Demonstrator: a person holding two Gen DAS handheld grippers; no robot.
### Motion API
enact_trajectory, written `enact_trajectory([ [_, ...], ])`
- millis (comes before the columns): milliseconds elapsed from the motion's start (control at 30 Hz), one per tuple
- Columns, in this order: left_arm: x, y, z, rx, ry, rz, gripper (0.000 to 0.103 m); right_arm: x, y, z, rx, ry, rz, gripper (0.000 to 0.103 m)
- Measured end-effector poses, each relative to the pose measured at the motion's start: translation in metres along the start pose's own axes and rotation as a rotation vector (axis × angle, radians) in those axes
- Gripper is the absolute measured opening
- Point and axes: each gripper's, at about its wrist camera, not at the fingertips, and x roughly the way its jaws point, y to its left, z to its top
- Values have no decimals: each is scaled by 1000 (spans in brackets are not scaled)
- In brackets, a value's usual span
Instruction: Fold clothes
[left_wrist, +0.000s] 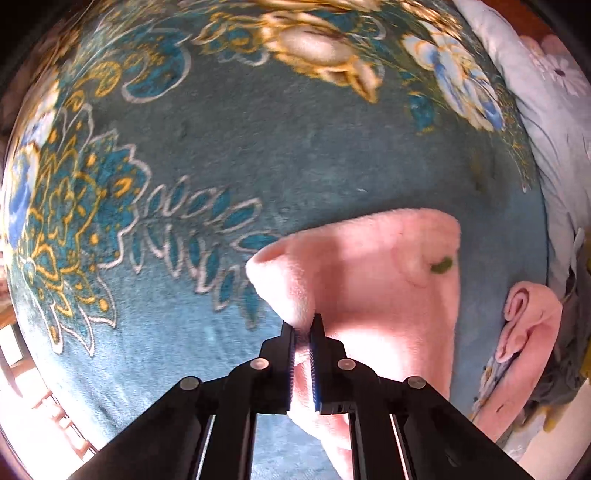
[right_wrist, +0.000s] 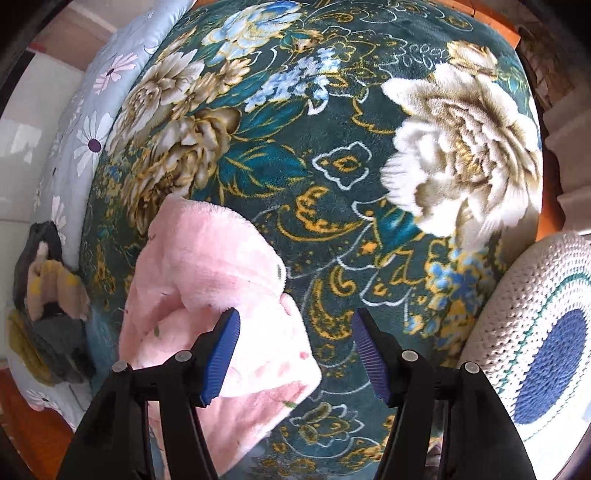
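Observation:
A pink fleece garment (left_wrist: 373, 273) lies on a teal floral blanket (left_wrist: 258, 155). My left gripper (left_wrist: 303, 328) is shut on a bunched edge of the pink garment and lifts a fold of it. In the right wrist view the same pink garment (right_wrist: 207, 273) lies partly folded at the lower left. My right gripper (right_wrist: 295, 325) is open and empty above the blanket (right_wrist: 332, 184), its left finger just over the garment's right edge.
A light blue daisy-print quilt (right_wrist: 88, 122) lies along the blanket's edge, also in the left wrist view (left_wrist: 546, 96). A pile of grey, yellow and pink clothes (right_wrist: 48, 295) sits at the left. A white and blue crocheted cushion (right_wrist: 535, 332) is at the right.

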Motion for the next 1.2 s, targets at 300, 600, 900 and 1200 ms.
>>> enact_trajectory([
  [300, -68, -42, 11, 37, -102, -120, 5, 20, 49, 4, -89, 58, 81, 63],
  [600, -90, -37, 10, 51, -104, -93, 4, 35, 159, 26, -366, 53, 21, 8],
  [900, -74, -63, -8, 86, -68, -78, 5, 15, 216, -8, -570, 132, 360, 55],
  [1200, -69, -73, -19, 107, -51, -34, 5, 41, 79, 27, -255, 105, 170, 55],
])
